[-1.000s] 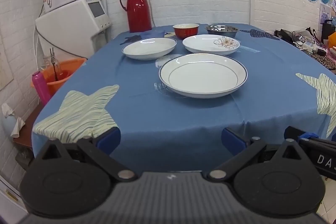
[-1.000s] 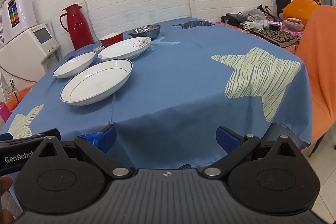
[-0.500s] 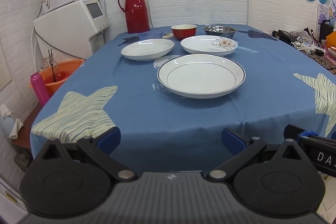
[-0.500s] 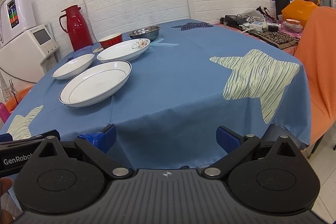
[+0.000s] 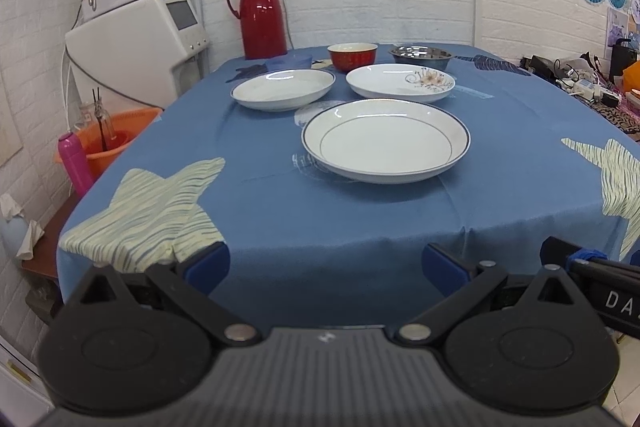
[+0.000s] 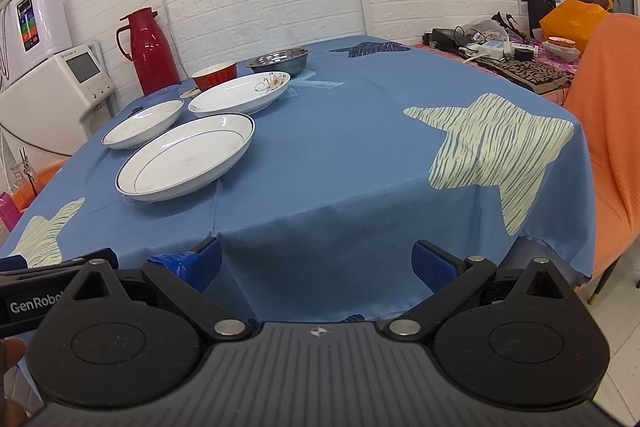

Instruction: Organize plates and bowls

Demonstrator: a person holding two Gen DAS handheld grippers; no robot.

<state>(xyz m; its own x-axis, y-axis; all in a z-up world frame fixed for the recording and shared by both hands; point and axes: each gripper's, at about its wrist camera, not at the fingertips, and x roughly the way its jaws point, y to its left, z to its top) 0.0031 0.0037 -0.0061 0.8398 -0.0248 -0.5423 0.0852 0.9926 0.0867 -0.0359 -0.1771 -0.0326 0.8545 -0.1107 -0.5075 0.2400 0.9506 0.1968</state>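
On the blue star-print tablecloth (image 5: pixel 360 211) lie three white plates: a large blue-rimmed plate (image 5: pixel 386 140) (image 6: pixel 186 159) nearest, a plain plate (image 5: pixel 283 89) (image 6: pixel 143 123) behind it to the left, and a flower-painted plate (image 5: pixel 400 82) (image 6: pixel 240 93) behind it to the right. Farther back stand a red bowl (image 5: pixel 353 56) (image 6: pixel 214 75), a steel bowl (image 5: pixel 421 55) (image 6: pixel 279 61) and a small blue bowl (image 5: pixel 289 61). My left gripper (image 5: pixel 326 263) and right gripper (image 6: pixel 316 263) both hang open and empty before the table's near edge.
A red thermos (image 5: pixel 260 15) stands at the table's back left corner. White appliances (image 5: pixel 136 39), an orange basin (image 5: pixel 112 137) and a pink bottle (image 5: pixel 74 163) sit left of the table. An orange-covered chair (image 6: pixel 608 131) is on the right, with a cluttered side table (image 6: pixel 516 59) behind.
Both views have shifted slightly, with the table and plates sitting a little differently in frame. Both grippers stay open and empty; nothing on the table moved.
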